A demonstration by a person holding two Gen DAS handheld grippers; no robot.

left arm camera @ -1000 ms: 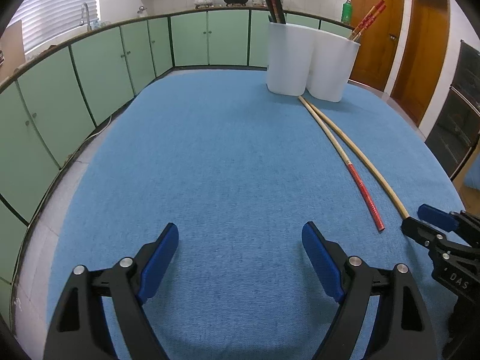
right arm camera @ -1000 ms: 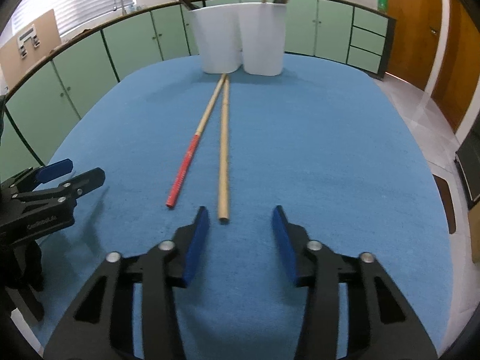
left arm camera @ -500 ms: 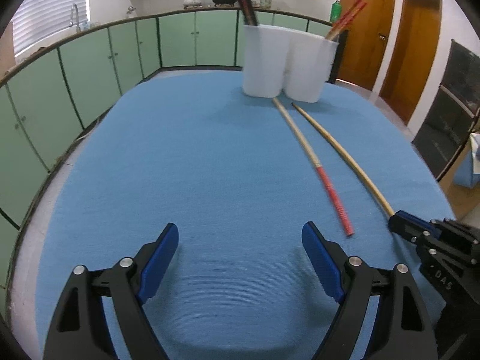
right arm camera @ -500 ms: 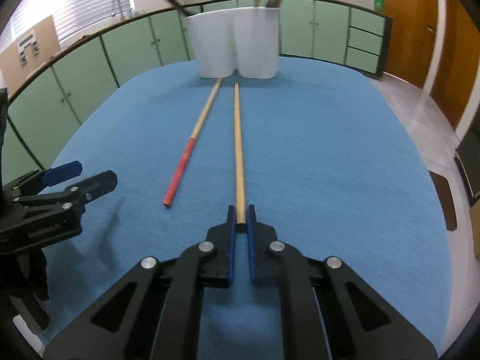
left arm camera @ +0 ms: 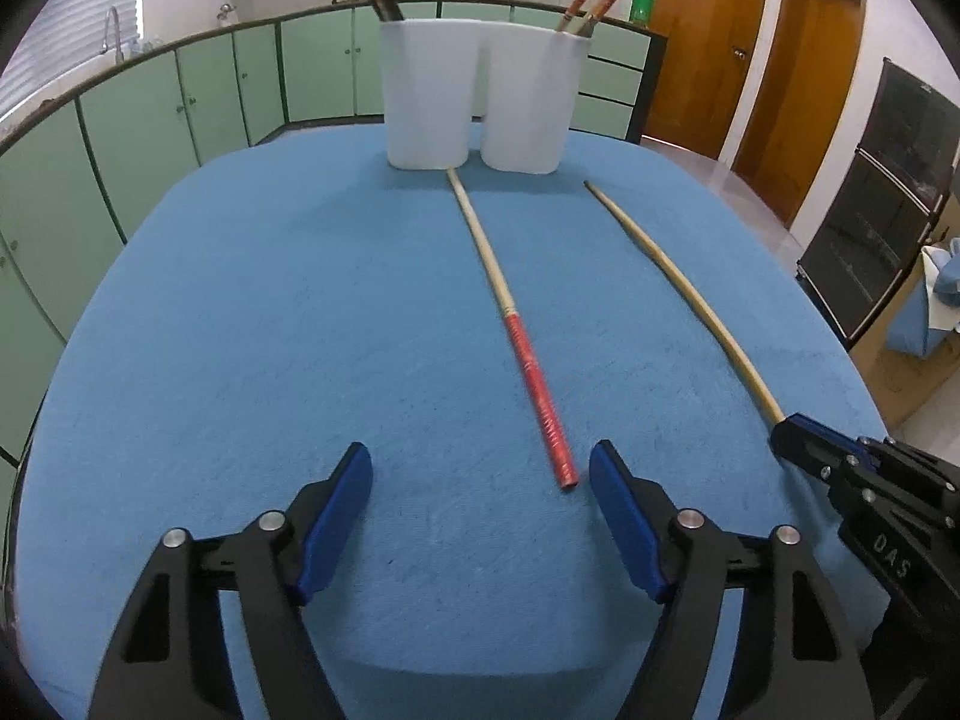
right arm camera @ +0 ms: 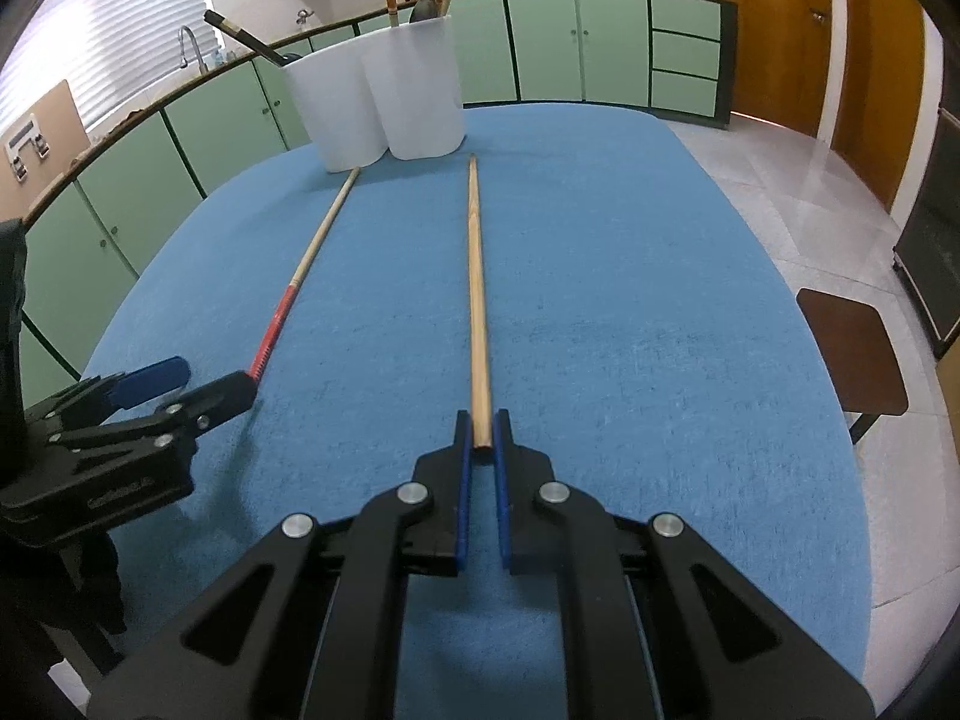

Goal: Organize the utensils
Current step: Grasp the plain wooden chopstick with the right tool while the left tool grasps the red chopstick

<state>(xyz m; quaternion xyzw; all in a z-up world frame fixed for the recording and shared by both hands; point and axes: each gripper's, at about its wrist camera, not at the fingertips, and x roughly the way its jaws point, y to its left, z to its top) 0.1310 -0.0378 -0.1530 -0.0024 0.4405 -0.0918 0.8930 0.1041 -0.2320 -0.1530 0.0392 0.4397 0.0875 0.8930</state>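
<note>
Two long chopsticks lie on the blue table cloth [left arm camera: 240, 330]. My right gripper [right arm camera: 480, 438] is shut on the near end of the plain wooden chopstick [right arm camera: 477, 294], which also shows in the left wrist view [left arm camera: 672, 282]. My left gripper [left arm camera: 480, 480] is open, with the red end of the red-handled chopstick [left arm camera: 528, 378] between its fingertips, not gripped. That chopstick's far tip touches the left of two white holders [left arm camera: 426, 96] [left arm camera: 534, 102] that hold more chopsticks. In the right wrist view the red-handled chopstick [right arm camera: 300, 276] lies to the left, by the left gripper [right arm camera: 180, 390].
Green cabinets ring the room behind the table. Wooden doors [left arm camera: 702, 42] and a dark oven [left arm camera: 882, 198] stand to the right. A brown stool [right arm camera: 852, 360] stands on the tiled floor beside the table's right edge.
My right gripper closed on the plain chopstick and swung it to the right, away from the red-handled one. My left gripper moved right, bringing the red end between its open fingers.
</note>
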